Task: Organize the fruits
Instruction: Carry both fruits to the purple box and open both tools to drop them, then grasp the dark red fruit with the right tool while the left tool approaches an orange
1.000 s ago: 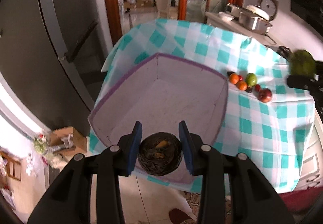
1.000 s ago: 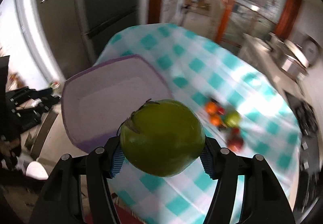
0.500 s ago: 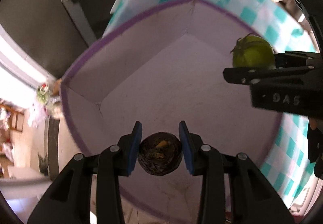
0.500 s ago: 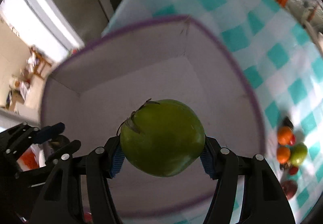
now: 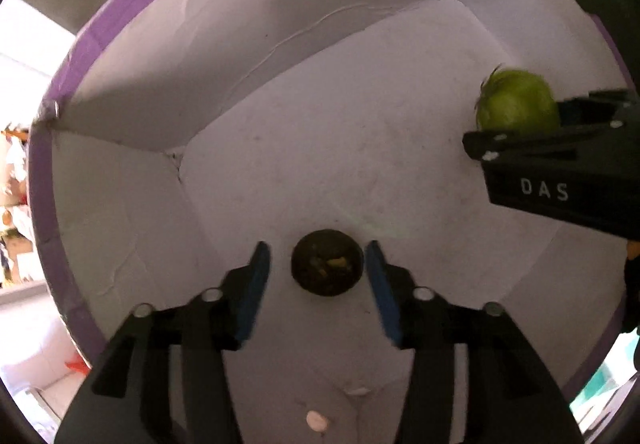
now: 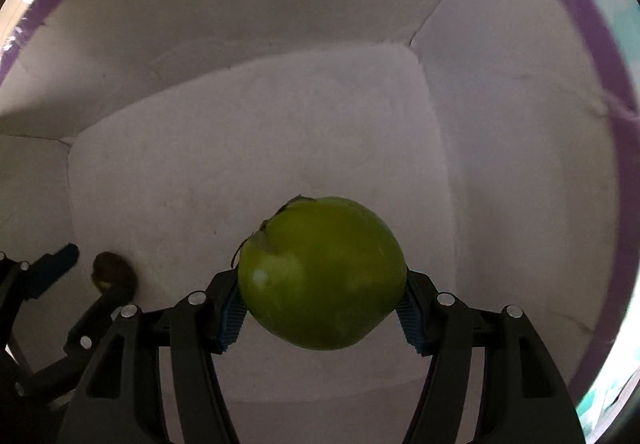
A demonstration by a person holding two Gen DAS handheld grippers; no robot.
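Inside the white box (image 5: 120, 92), the dark fruit (image 5: 327, 268) is left lying between the just-opened left tongs (image 5: 316, 276), untouched; the green fruit (image 6: 322, 272) is clamped by the right tongs (image 6: 320, 318)

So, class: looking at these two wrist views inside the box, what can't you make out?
- Underside of the green fruit, right wrist view: hidden by its own bulk.
- Most of the green fruit, left wrist view: blocked by the right gripper.
- Dark fruit, right wrist view: partly behind the left gripper's fingers.
- Table outside the box: hidden by its walls.
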